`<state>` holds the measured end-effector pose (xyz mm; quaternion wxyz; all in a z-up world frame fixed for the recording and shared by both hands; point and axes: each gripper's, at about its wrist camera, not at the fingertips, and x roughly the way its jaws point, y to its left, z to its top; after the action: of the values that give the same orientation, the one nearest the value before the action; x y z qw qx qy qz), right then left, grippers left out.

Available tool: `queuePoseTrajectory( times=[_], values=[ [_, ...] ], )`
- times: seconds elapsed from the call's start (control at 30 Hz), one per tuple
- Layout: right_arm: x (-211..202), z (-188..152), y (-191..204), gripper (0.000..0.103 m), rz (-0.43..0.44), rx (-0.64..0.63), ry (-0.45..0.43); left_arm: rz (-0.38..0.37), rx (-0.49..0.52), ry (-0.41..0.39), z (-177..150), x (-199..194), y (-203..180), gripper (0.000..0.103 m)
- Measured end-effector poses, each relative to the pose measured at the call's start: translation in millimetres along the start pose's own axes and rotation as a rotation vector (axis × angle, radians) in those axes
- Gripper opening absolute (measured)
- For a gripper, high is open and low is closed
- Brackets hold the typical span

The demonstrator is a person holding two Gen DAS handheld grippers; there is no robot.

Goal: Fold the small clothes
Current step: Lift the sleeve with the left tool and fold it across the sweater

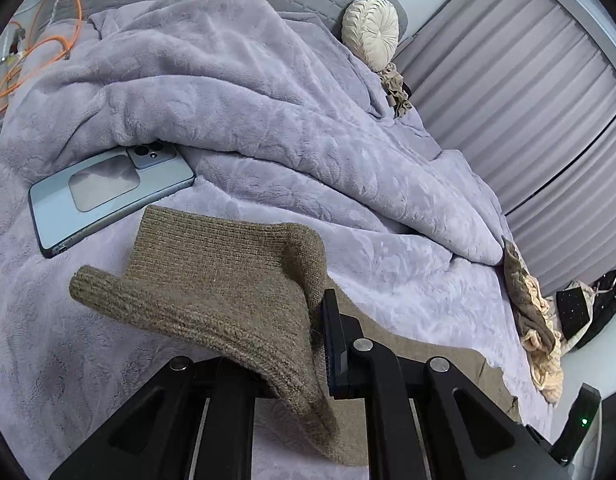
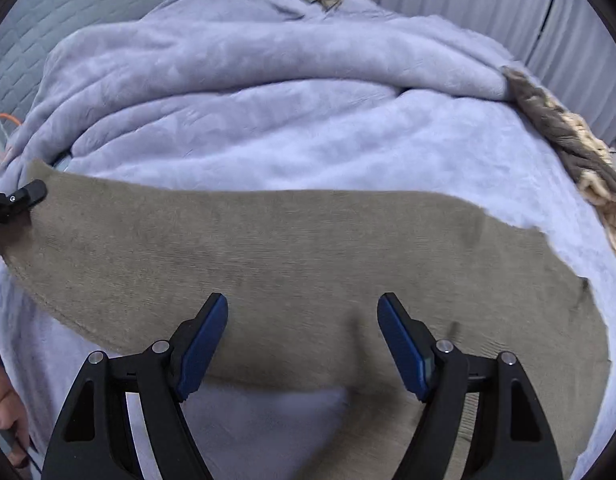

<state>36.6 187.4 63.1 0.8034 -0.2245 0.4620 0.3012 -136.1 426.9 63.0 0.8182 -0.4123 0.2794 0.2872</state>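
Note:
A long brown knit garment point(image 2: 308, 248) lies stretched across the lilac blanket point(image 2: 268, 128) on the bed. In the left wrist view its end point(image 1: 212, 280) is lifted off the blanket and folds over, with my left gripper point(image 1: 319, 344) shut on it; the cloth drapes over and hides one finger. That gripper also shows at the far left of the right wrist view, pinching the garment's left end point(image 2: 28, 194). My right gripper point(image 2: 304, 320) hangs open just above the garment's middle, its blue pads point(image 2: 206, 344) wide apart with nothing pressed between them.
A phone point(image 1: 108, 196) lies face down on the blanket just beyond the lifted end. More small clothes are heaped at the bed's right edge point(image 1: 531, 320). A round cream cushion point(image 1: 371, 32) and an orange cable point(image 1: 48, 48) lie at the headboard end. A hand point(image 2: 4, 392) shows lower left.

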Motion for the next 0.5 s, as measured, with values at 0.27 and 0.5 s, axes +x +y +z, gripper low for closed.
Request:
queuePoseTrajectory(
  times=[0.27,0.5],
  values=[
    [-33,-48,-107,0.08,-0.106,0.144,0.01,0.004,0.177,0.009,-23,-10,-86,0.013],
    [-43,-86,-175,0.08,-0.158,0.259,0.033,-0.016,0.297,0.069,-60,-6,-162,0.013]
  ],
)
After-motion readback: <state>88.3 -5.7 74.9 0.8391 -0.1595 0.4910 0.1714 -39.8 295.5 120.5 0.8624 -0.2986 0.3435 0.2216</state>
